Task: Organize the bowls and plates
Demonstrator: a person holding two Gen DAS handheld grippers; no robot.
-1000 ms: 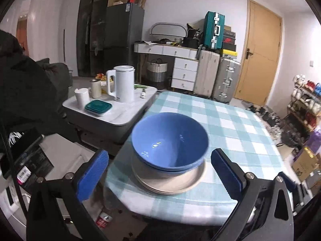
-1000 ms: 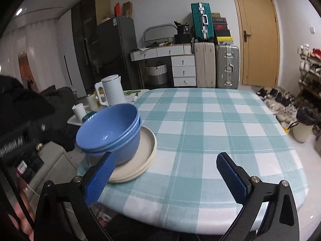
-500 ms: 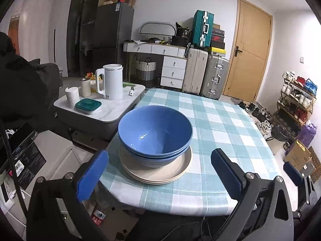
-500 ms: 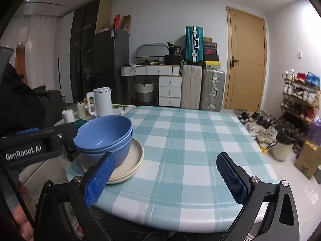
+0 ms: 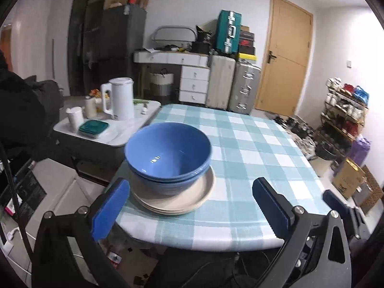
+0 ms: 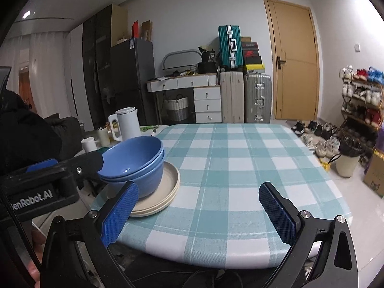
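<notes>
- Your left gripper (image 5: pixel 190 204) has its jaws spread wide and holds nothing; both blue ribbed pads are bare.
- Your right gripper (image 6: pixel 198 210) is the same: jaws wide apart, nothing between them.
- Two nested blue round bowls (image 5: pixel 168 154) sit stacked on a stack of cream round plates (image 5: pixel 192 200). From the plate edges, at least two plates; exact count unclear.
- In the left wrist view that stack sits just ahead of your left gripper, between the lines of its two fingers and closer to the left finger. The left pad overlaps the plate rim in the picture; I can't tell whether it touches.
- In the right wrist view the bowls (image 6: pixel 134 165) and plates (image 6: pixel 165 187) are ahead and off to the left of your right gripper, beyond its left pad. The gap between its fingers frames only bare cloth.
- The stack rests on the near left corner of the table with the teal-and-white checked cloth (image 5: pixel 252 148).
- Your left gripper's black body (image 6: pixel 48 187) shows at the left edge of the right wrist view, its tip against the bowl rim in the picture; contact unclear.
- A white plastic electric kettle (image 5: pixel 118 98) stands on the grey side cabinet, ahead-left of your left gripper and well apart from the stack.
</notes>
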